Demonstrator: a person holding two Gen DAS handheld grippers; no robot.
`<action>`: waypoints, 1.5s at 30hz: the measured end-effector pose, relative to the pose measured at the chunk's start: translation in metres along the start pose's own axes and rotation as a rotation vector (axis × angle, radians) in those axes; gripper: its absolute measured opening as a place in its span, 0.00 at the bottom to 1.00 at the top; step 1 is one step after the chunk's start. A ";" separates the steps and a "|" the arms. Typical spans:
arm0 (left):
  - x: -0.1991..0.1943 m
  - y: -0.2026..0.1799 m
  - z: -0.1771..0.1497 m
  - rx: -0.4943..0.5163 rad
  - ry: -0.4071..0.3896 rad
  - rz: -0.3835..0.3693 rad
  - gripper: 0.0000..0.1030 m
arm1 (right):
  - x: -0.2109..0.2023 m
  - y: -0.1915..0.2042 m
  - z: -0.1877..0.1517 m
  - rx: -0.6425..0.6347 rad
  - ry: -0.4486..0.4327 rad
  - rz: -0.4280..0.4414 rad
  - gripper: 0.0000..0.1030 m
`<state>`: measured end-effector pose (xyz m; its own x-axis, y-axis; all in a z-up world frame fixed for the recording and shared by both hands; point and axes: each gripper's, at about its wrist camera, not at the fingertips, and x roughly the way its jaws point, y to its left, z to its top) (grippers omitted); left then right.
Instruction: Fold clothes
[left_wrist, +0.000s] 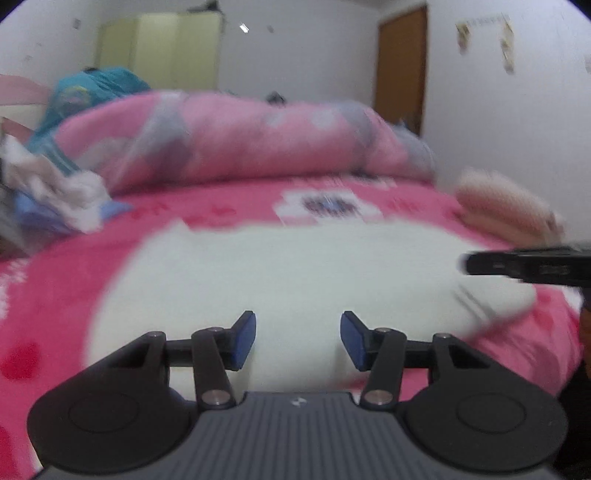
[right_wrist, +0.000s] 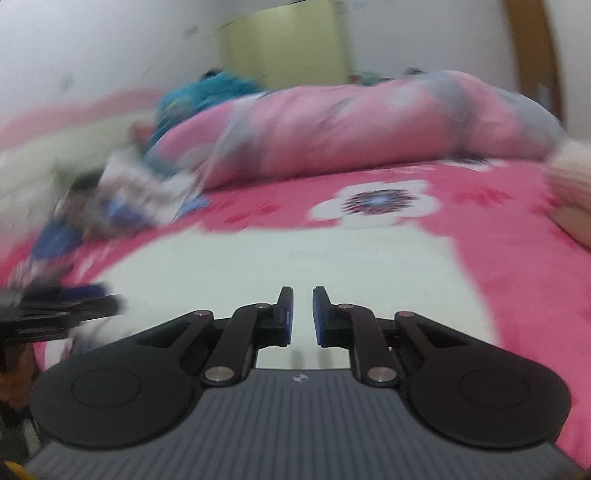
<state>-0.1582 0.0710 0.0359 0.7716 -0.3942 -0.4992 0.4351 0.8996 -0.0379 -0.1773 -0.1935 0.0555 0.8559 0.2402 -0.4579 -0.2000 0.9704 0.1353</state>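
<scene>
On bed (left_wrist: 55, 314): white garment (left_wrist: 295, 280) blurred, edges indistinct.

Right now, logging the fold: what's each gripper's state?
Left gripper: open, holding nothing, over the white garment.
Right gripper: jaws nearly together with a narrow gap, nothing visibly held.

No legible text, brand name, number or sign is recorded in either view. The gripper body (left_wrist: 297, 402) carries one small pale emblem at its front edge (a mark only, without letters), as does the other gripper body (right_wrist: 297, 378). Paper items on the wall (left_wrist: 509, 48) are too blurred to read.
</scene>
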 end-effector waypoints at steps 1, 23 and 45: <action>0.005 -0.003 -0.007 0.016 0.018 0.009 0.52 | 0.005 0.012 -0.005 -0.041 0.018 0.007 0.10; -0.031 0.068 -0.029 -0.208 0.035 0.081 0.44 | -0.016 -0.068 -0.020 0.074 0.140 -0.247 0.11; -0.017 0.085 -0.018 -0.208 0.055 0.168 0.53 | -0.024 -0.054 0.043 0.041 -0.001 -0.193 0.14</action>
<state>-0.1429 0.1580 0.0257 0.7962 -0.2310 -0.5592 0.1943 0.9729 -0.1252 -0.1667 -0.2532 0.0974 0.8770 0.0493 -0.4780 -0.0122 0.9967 0.0806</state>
